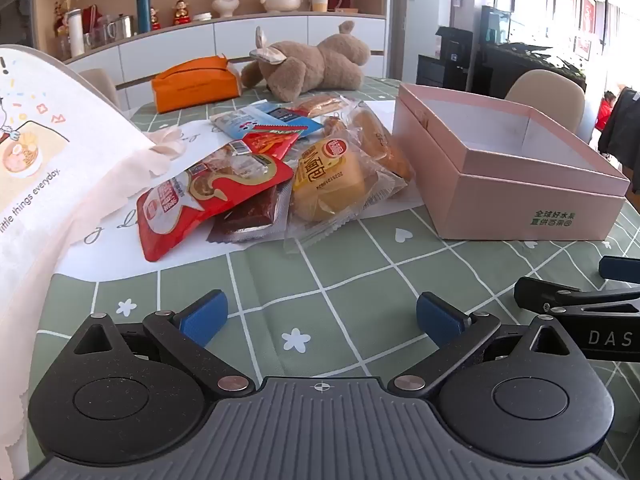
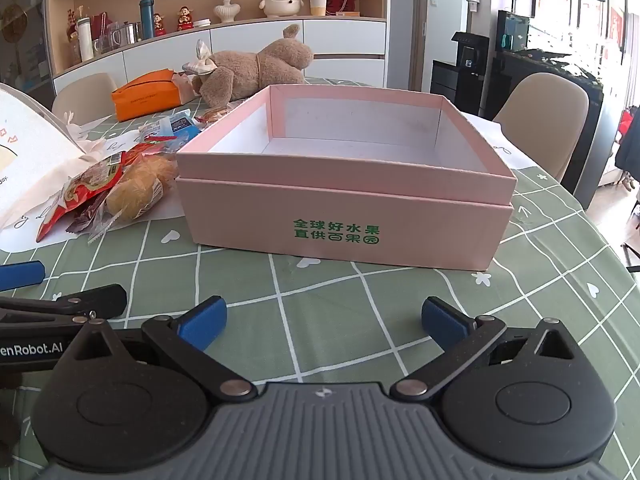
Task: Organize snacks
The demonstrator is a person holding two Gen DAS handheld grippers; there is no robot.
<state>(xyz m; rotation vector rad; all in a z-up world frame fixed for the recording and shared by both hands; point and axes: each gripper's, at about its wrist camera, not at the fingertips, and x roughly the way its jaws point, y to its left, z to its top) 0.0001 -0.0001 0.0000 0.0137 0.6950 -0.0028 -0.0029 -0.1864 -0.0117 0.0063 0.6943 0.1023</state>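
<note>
Snack packets (image 1: 256, 176) lay heaped on the table (image 1: 360, 288) left of the empty pink box (image 2: 344, 184). Both left tongs (image 1: 322, 320) and right tongs (image 2: 324, 322) hung released, empty; sorting seemed unstarted, so the next move likely called for grasping a packet.

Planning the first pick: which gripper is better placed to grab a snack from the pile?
Left gripper: open, facing the snack pile. The right gripper faces the pink box.

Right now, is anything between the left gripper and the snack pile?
Nothing visible. Only bare tablecloth lies between the open left gripper and the snack pile; the pink box sits off to the right.
</note>
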